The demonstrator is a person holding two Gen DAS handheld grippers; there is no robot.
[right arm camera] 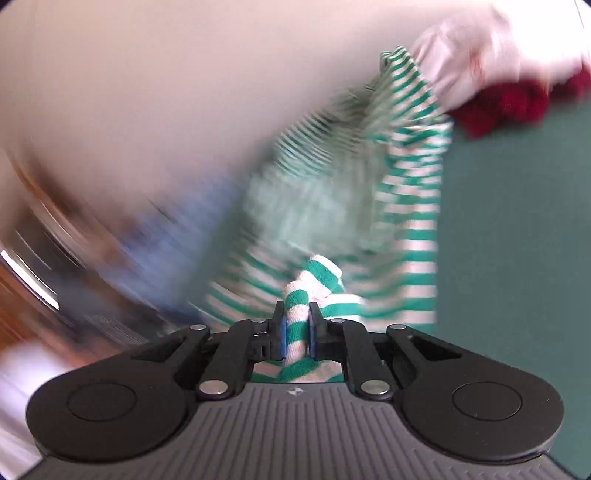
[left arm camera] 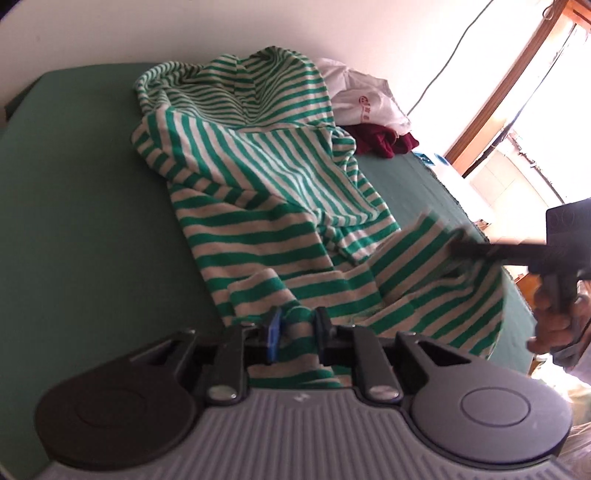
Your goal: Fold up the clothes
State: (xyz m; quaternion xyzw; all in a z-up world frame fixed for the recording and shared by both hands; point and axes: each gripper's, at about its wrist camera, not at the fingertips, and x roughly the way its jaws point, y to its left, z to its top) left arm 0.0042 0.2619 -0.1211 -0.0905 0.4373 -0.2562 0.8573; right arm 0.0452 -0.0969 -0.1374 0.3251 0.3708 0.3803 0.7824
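Note:
A green-and-white striped garment (left arm camera: 258, 192) lies crumpled along a green bed (left arm camera: 74, 206). My left gripper (left arm camera: 298, 325) is shut on a bunched fold of its near hem. In the left wrist view my right gripper (left arm camera: 456, 240) comes in from the right, held by a hand (left arm camera: 554, 317), and pinches another edge of the striped cloth. The right wrist view is blurred, but it shows my right gripper (right arm camera: 296, 323) shut on a roll of the striped garment (right arm camera: 413, 206), which trails away over the green bed (right arm camera: 517, 240).
A white plastic bag (left arm camera: 365, 99) and a dark red cloth (left arm camera: 384, 142) lie at the far end of the bed, also seen as dark red cloth (right arm camera: 509, 105). A wood-framed window (left arm camera: 517, 85) is at the right. A pale wall (left arm camera: 147, 29) stands behind.

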